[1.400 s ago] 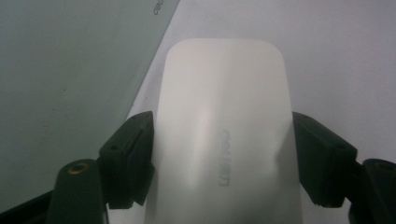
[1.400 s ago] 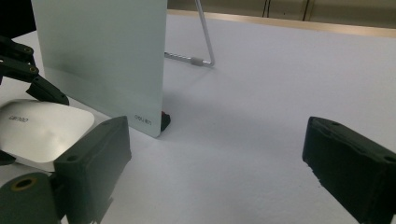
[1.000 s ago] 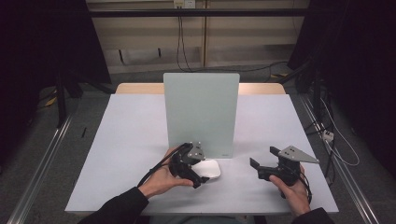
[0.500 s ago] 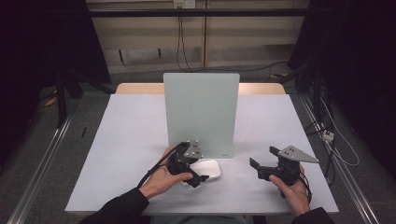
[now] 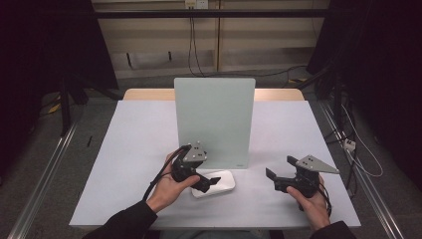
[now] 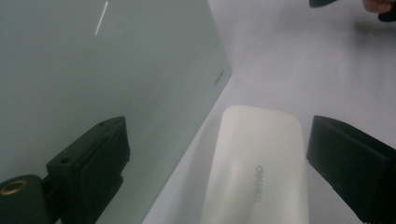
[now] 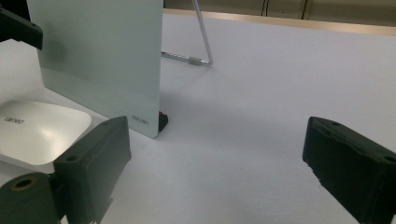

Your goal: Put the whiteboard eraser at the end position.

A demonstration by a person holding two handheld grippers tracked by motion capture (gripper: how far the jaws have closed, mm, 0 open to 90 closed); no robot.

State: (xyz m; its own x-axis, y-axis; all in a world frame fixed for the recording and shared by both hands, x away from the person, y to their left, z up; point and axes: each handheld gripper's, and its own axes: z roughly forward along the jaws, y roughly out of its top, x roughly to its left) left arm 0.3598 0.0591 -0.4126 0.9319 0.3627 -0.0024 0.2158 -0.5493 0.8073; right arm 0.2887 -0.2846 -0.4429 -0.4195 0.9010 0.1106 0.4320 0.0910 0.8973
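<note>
The left hand-held gripper (image 5: 211, 180), jaws spread, straddles the white eraser (image 6: 259, 168) (beside the upright board (image 5: 214, 122)); closing on it seems next. The right hand-held gripper (image 5: 272, 180) waits open.

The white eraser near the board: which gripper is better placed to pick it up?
Left. The left gripper hangs open over the white eraser, fingers either side. The right gripper is apart, over bare table.

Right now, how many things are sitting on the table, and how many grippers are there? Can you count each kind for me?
Pale green standing board: 1
White rounded eraser-like block: 1
Black grippers, left gripper and right gripper: 2
Total: 4
</note>
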